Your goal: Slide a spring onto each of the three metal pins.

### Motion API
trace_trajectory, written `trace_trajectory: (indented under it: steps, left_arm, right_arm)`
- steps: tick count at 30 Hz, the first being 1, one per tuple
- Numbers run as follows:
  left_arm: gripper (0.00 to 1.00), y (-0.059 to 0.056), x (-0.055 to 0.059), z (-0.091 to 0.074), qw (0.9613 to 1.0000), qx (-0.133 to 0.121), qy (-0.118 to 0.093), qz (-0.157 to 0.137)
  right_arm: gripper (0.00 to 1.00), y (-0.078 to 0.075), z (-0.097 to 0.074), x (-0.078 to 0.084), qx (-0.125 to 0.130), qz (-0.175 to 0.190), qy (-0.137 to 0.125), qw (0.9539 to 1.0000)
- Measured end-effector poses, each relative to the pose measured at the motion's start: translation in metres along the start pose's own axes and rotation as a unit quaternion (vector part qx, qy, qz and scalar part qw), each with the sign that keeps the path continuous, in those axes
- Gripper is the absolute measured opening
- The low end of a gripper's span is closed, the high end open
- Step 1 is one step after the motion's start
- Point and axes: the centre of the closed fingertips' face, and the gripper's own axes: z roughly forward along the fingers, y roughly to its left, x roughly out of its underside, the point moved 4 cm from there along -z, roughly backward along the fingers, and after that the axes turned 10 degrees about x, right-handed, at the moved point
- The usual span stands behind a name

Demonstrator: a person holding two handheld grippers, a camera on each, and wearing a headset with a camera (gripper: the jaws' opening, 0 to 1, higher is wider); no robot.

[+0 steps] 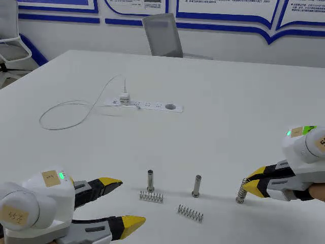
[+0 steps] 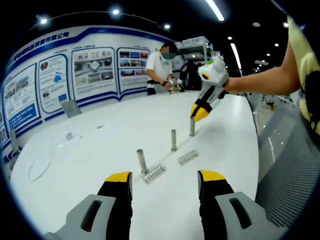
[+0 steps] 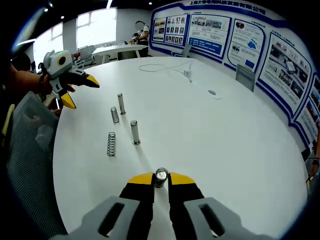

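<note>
Pressure off-axis from the right gripper (image 1: 248, 187), jaws closed on the spring (image 1: 242, 190) sleeving the end pin (image 3: 160, 175) right of the middle pin (image 1: 196, 186), could topple it; the left gripper (image 1: 130, 201) has its jaws open.

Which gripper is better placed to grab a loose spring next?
Probably left. The left gripper is open, empty, close to a loose spring; the right gripper is shut on the spring-covered pin.

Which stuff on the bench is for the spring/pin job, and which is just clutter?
Job: left pin, middle pin, right pin, fitted spring, spring by left pin, front spring, left gripper, right gripper.
Clutter: power strip, cable, chair.
</note>
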Motion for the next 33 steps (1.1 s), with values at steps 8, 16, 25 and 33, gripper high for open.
trace_trajectory:
  steps: [8, 16, 25, 33]
  left_arm:
    - [0.54, 0.0, 0.0, -0.001, 1.0, -0.001, 0.001, 0.0]
    - [0.54, -0.001, 0.0, 0.0, 1.0, -0.001, 0.002, 0.0]
    - [0.54, -0.002, -0.001, 0.0, 1.0, -0.001, -0.002, 0.002]
    - [0.54, -0.003, -0.001, 0.0, 1.0, -0.001, -0.004, 0.001]
  right_arm:
    - [0.12, 0.001, 0.004, 0.005, 0.002, 0.003, 0.003, 1.0]
    - [0.12, 0.002, 0.004, 0.006, 0.003, 0.005, 0.002, 1.0]
    - [0.16, 0.002, -0.001, 0.008, 0.011, 0.012, -0.001, 0.9999]
    - [0.16, 0.01, -0.01, 0.015, 0.015, 0.022, -0.002, 0.9996]
